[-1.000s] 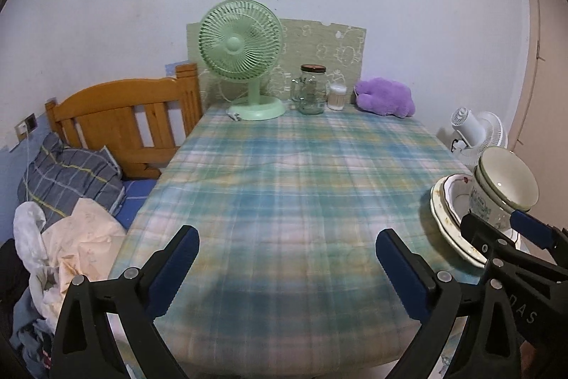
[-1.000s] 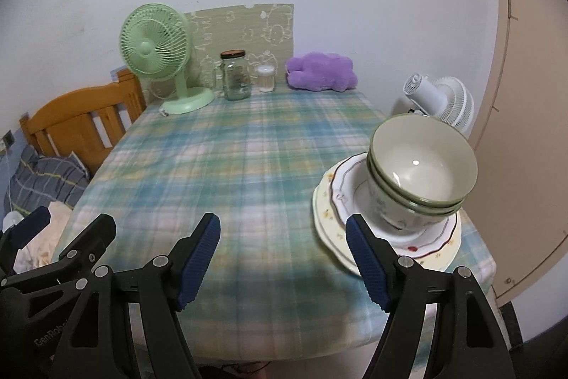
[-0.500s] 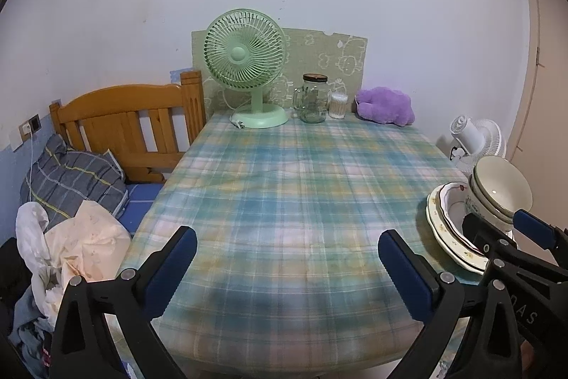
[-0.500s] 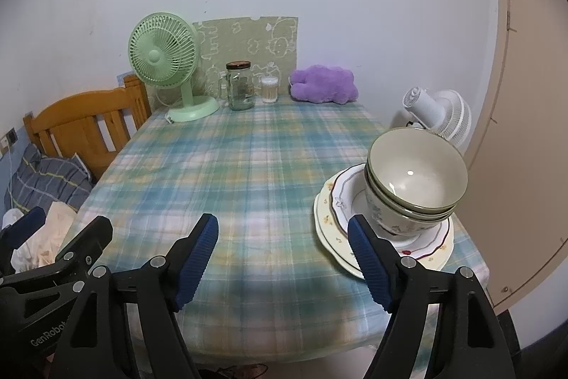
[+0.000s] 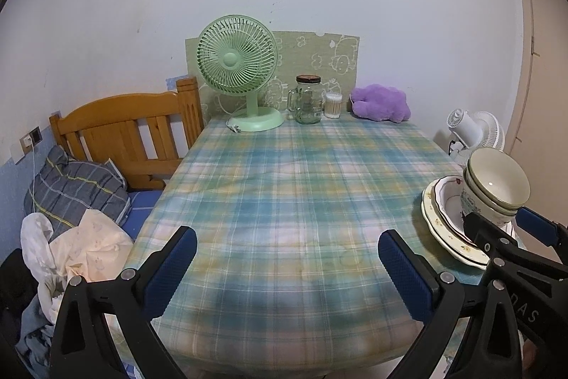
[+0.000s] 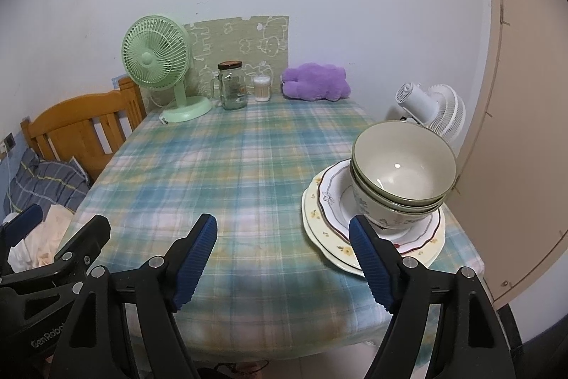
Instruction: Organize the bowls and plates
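Observation:
Stacked green-rimmed bowls (image 6: pixel 401 176) sit on a pile of floral plates (image 6: pixel 319 219) at the near right corner of the plaid table (image 6: pixel 230 166). My right gripper (image 6: pixel 282 226) is open and holds nothing; its right finger is just in front of the plates' near rim, apart from it. My left gripper (image 5: pixel 287 238) is open over the bare cloth near the front edge. From the left wrist view the bowls (image 5: pixel 497 183) and plates (image 5: pixel 436 215) are at the far right, partly behind the right gripper (image 5: pixel 500 219). The left gripper (image 6: pixel 60 219) shows at the lower left of the right wrist view.
Along the back wall stand a green fan (image 5: pixel 238 59), a glass jar (image 5: pixel 309 100), a cotton-swab pot (image 5: pixel 333 105) and a purple plush (image 5: pixel 381 103). A wooden bed frame (image 5: pixel 124 130) with bedding is left of the table. A white fan (image 6: pixel 429 109) and a beige door (image 6: pixel 525 130) are at the right.
Both views have drifted back slightly from the table, so the scene looks a little smaller. The dishes have not moved and both grippers stay open.

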`<state>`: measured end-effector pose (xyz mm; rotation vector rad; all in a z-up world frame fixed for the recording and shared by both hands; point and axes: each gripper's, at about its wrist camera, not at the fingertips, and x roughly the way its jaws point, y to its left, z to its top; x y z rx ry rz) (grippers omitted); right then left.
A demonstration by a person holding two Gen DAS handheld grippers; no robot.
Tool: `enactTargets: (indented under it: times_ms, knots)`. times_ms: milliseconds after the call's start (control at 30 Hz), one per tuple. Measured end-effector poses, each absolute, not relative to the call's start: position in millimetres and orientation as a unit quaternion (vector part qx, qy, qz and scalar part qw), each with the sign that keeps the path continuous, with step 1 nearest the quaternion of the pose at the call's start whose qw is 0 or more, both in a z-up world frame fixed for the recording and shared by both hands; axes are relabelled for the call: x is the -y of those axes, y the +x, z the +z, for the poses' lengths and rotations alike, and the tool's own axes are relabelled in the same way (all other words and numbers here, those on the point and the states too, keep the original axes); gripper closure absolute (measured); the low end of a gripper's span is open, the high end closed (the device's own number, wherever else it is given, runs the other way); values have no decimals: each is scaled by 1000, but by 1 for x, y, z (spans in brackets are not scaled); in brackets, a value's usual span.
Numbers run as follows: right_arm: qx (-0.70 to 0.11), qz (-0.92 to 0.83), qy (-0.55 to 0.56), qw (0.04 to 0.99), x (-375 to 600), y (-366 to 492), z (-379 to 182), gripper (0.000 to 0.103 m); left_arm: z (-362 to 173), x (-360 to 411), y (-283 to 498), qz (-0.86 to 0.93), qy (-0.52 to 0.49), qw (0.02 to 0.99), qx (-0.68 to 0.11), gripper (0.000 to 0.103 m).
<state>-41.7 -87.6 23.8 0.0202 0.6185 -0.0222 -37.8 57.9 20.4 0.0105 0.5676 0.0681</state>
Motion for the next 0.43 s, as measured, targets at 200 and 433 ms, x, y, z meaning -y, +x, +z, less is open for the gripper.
enactTargets:
  times_ms: [200, 433]
  knots:
    - [-305, -11, 10, 952, 87, -42, 24, 23, 20, -58, -39, 34, 5, 959, -281, 0]
    - [-305, -12, 10, 952, 88, -45, 23, 23, 20, -56, -41, 33, 4, 959, -282, 0]
